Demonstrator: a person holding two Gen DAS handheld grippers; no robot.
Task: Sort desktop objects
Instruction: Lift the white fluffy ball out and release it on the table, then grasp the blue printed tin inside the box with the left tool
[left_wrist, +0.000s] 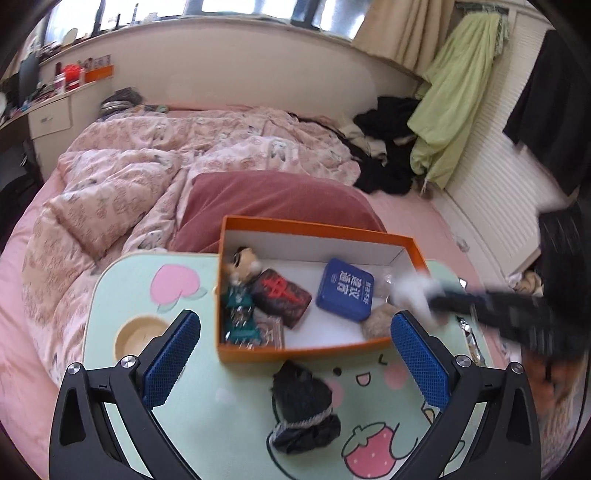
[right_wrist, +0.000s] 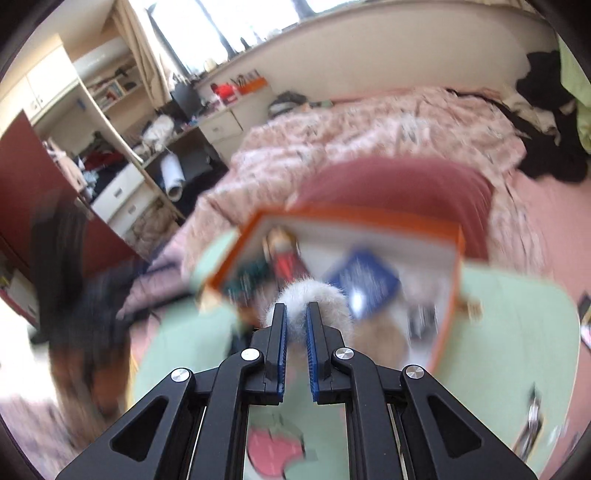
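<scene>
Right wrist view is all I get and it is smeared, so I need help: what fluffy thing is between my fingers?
Observer: The right gripper is shut on a white fluffy ball, carried over the right end of the orange box.
Operator: Anything left on the table outside the box?
Observer: Yes, a black pouch lies on the green lap table, in front of the box's near wall.
Operator: Is the left gripper busy?
Observer: No. The left gripper is open and empty, its fingers standing either side of the pouch.
</scene>
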